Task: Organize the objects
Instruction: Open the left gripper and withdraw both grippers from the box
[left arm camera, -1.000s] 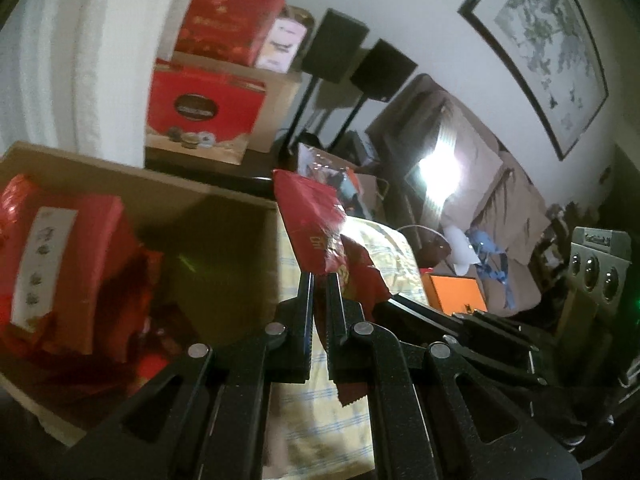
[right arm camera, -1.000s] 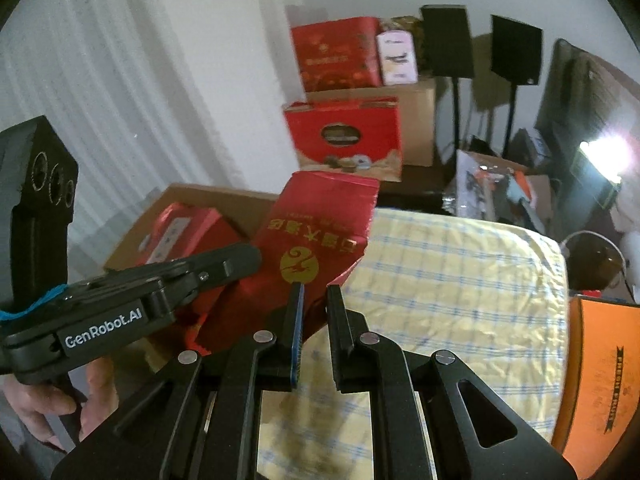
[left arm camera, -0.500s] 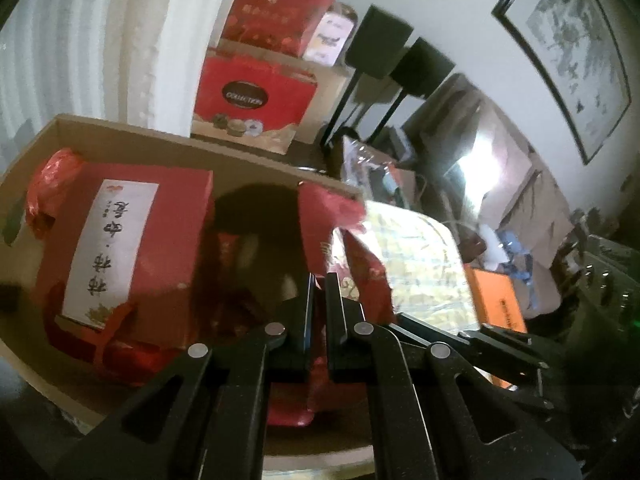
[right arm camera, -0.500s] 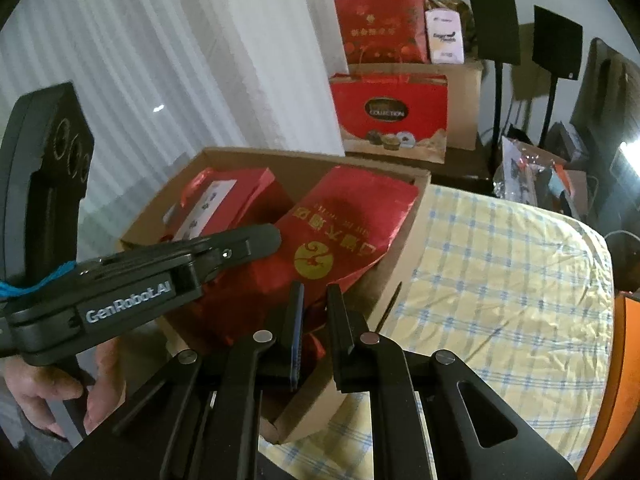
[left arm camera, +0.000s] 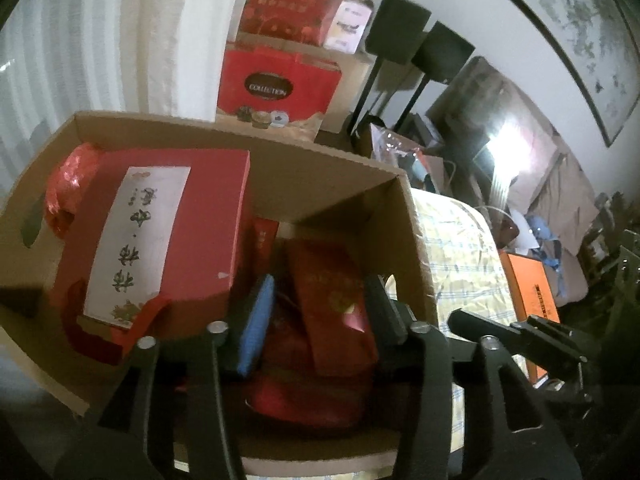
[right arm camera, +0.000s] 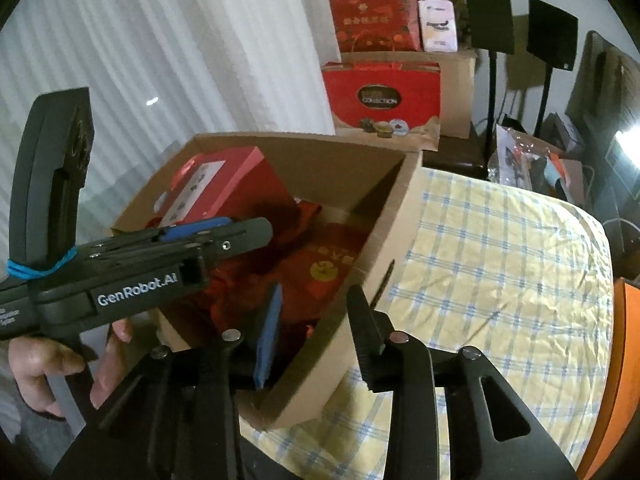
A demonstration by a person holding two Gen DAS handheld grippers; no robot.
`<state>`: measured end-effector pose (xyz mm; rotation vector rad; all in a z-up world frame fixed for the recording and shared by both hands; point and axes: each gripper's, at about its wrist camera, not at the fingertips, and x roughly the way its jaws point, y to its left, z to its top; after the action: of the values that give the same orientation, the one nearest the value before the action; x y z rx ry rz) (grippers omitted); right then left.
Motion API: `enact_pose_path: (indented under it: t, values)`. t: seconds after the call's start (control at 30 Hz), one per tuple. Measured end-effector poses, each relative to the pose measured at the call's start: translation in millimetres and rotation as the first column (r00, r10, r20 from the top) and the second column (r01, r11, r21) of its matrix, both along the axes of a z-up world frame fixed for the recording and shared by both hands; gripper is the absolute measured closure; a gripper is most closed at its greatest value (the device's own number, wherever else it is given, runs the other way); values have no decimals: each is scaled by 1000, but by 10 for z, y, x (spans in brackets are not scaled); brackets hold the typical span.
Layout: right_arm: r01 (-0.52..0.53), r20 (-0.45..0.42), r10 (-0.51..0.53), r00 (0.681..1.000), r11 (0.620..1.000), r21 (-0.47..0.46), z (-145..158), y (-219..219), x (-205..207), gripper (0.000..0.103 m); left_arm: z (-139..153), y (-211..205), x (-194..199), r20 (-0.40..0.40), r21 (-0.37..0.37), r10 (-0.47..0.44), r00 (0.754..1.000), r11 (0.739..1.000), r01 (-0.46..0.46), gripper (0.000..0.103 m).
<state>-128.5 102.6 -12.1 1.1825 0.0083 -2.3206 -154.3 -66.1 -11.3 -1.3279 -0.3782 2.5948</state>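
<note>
Red packet (left arm camera: 336, 300) loose in cardboard box (left arm camera: 416, 248), beneath released left gripper (left arm camera: 316, 312) and right gripper (right arm camera: 316, 332).

Left gripper (left arm camera: 318, 316) was held with its jaws spread wide, nothing clamped between them; one finger carried a blue pad (left arm camera: 256, 324). Right gripper (right arm camera: 316, 328) likewise stood with its jaws parted and nothing between them, a blue pad (right arm camera: 269, 336) lining one finger. In the right wrist view, the person's left hand (right arm camera: 60, 368) gripped the handle of the left gripper, fingers curled beneath it.
</note>
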Motion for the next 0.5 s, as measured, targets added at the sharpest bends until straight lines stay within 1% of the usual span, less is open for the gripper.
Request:
enact_pose_path:
  t: [0.03,0.07,0.1,0.13,0.17,0.27,0.33,0.47,0.5]
  values:
    - [6,-7,-6,1000,1000,1,16,33,20,63,27,17,24,-13,-12,-5,1000,1000,5,47]
    - [13,-16,-13,1000,1000,4,34,68,39,59,47,37,43,-22,-26,-6,1000,1000,6,42]
    - [21,-24,-21,999,1000,8,50,98,61,57,68,54,47,-31,-41,-7,999,999,5,34]
    - [30,-34,-30,999,999,13,66,132,81,53,91,88,85,-48,-65,-5,999,998,2,28]
    - [42,-47,-41,998,999,19,85,170,104,49,104,101,102,-56,-76,-5,998,997,1,26]
    - [67,-73,-64,995,997,32,126,245,147,43,125,165,162,-70,-102,-12,997,995,5,24]
    - [78,-86,-75,994,996,42,143,292,174,38,135,200,186,-75,-104,-21,997,994,13,18]
    - [102,-116,-94,989,992,70,180,398,234,25,170,248,247,-90,-117,-31,995,993,20,13]
    - [105,-119,-96,988,992,72,186,434,254,24,179,263,264,-93,-124,-33,995,992,22,11]
